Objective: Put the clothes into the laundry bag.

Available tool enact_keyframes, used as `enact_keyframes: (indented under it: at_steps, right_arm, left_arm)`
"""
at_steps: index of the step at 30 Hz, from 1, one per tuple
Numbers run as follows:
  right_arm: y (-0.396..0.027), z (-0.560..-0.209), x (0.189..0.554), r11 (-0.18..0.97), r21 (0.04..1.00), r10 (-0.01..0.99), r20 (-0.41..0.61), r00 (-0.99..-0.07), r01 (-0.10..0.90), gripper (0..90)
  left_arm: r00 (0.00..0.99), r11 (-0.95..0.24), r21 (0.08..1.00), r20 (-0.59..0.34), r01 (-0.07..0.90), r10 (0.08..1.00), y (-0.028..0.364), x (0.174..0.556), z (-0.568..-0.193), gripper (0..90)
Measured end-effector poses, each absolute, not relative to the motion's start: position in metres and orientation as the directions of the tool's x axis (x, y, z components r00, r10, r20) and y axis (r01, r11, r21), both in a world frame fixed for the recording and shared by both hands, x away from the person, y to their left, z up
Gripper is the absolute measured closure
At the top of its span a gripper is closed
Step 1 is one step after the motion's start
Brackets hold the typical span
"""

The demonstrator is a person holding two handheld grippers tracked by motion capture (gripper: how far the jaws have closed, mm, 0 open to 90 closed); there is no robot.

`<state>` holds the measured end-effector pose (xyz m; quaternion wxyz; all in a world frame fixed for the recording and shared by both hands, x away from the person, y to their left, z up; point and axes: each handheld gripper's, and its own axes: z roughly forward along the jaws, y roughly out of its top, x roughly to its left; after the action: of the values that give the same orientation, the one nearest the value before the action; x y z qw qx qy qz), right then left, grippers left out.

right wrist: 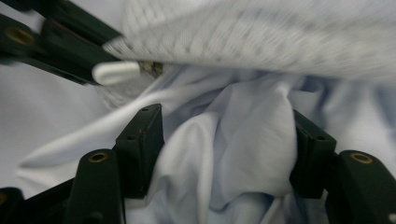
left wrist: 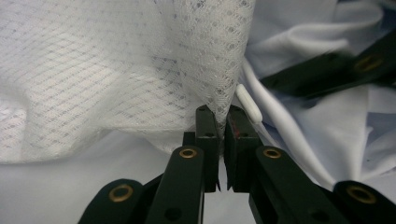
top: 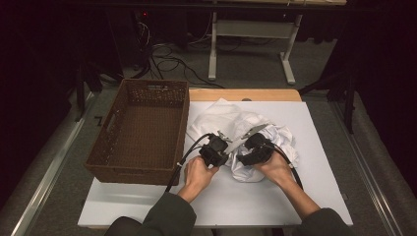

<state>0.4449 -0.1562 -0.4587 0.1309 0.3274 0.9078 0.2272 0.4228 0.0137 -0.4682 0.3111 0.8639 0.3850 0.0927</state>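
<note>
High view: my left gripper (top: pixel 222 139) and right gripper (top: pixel 249 138) meet over the white garment (top: pixel 268 132) at frame centre, on the tabletop (top: pixel 314 147) beside a brown basket (top: pixel 139 130). Left gripper view: my jaws are clamped on its mesh fabric (left wrist: pixel 140 70) at centre. Right gripper view: my jaws stand apart, cloth bunched between them.

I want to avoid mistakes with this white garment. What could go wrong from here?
1. The left tool is shut on a thin fold of the mesh lining; a hard pull may tear it or let it slip out.
2. The right tool stands open around a bunch of the white garment, so a wrong layer may get caught.
3. The basket stands close to the left; a swing may knock it.
</note>
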Motion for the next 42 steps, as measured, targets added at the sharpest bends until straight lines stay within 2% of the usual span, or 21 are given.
enact_keyframes:
  at_steps: [3,5,6,8,15,18,21,25,27,29,31,34,37,42]
  right_arm:
    - [-0.149,-0.478,0.452,0.702,0.454,0.643,-0.072,-0.762,0.549,40.7]
    - [-0.142,-0.484,0.453,0.737,0.425,0.624,-0.130,-0.770,0.526,58.1]
    - [-0.139,-0.485,0.453,0.753,0.417,0.613,-0.164,-0.773,0.509,69.7]
    - [-0.139,-0.483,0.454,0.763,0.412,0.599,-0.163,-0.784,0.498,84.4]
    - [-0.154,-0.456,0.456,0.663,0.518,0.673,-0.095,-0.734,0.541,87.3]
    - [-0.158,-0.447,0.463,0.637,0.528,0.706,-0.106,-0.700,0.562,87.3]
    - [-0.157,-0.452,0.474,0.612,0.533,0.741,-0.129,-0.659,0.584,87.2]
    - [-0.154,-0.468,0.487,0.578,0.532,0.779,-0.132,-0.613,0.619,85.1]
    - [-0.152,-0.469,0.487,0.570,0.536,0.780,-0.114,-0.616,0.622,78.1]
    - [-0.154,-0.465,0.484,0.577,0.545,0.764,-0.095,-0.639,0.609,66.9]
    - [-0.158,-0.457,0.476,0.581,0.540,0.753,-0.073,-0.654,0.608,55.7]
    - [-0.164,-0.442,0.457,0.580,0.559,0.743,-0.065,-0.666,0.592,46.9]
    - [-0.169,-0.431,0.435,0.592,0.590,0.718,-0.077,-0.692,0.549,41.9]
    - [-0.161,-0.436,0.413,0.650,0.564,0.662,-0.090,-0.744,0.510,34.8]
  left_arm:
    - [0.687,-0.508,0.605,-0.091,0.614,0.721,0.015,0.425,-0.469,85.1]
    - [0.687,-0.500,0.608,-0.106,0.617,0.719,0.015,0.426,-0.469,85.1]
    - [0.687,-0.500,0.608,-0.106,0.617,0.719,0.015,0.426,-0.469,85.2]
    - [0.693,-0.510,0.605,-0.100,0.612,0.714,0.016,0.426,-0.469,85.1]
    - [0.714,-0.536,0.599,-0.086,0.595,0.695,0.011,0.420,-0.465,85.2]
    - [0.723,-0.543,0.606,-0.080,0.582,0.686,0.009,0.417,-0.462,85.3]
    - [0.732,-0.558,0.603,-0.063,0.570,0.678,0.010,0.413,-0.459,85.3]
    - [0.722,-0.552,0.594,-0.073,0.586,0.688,0.012,0.415,-0.461,85.3]
    - [0.715,-0.545,0.588,-0.083,0.597,0.694,0.011,0.419,-0.464,85.2]
    - [0.706,-0.529,0.594,-0.095,0.606,0.702,0.011,0.422,-0.466,85.2]
    - [0.699,-0.526,0.589,-0.096,0.614,0.708,0.013,0.424,-0.467,85.2]
    - [0.689,-0.519,0.588,-0.091,0.620,0.719,0.016,0.426,-0.466,85.1]
    - [0.685,-0.516,0.588,-0.092,0.623,0.723,0.016,0.427,-0.465,85.1]
    - [0.685,-0.518,0.587,-0.087,0.622,0.724,0.014,0.426,-0.467,85.1]
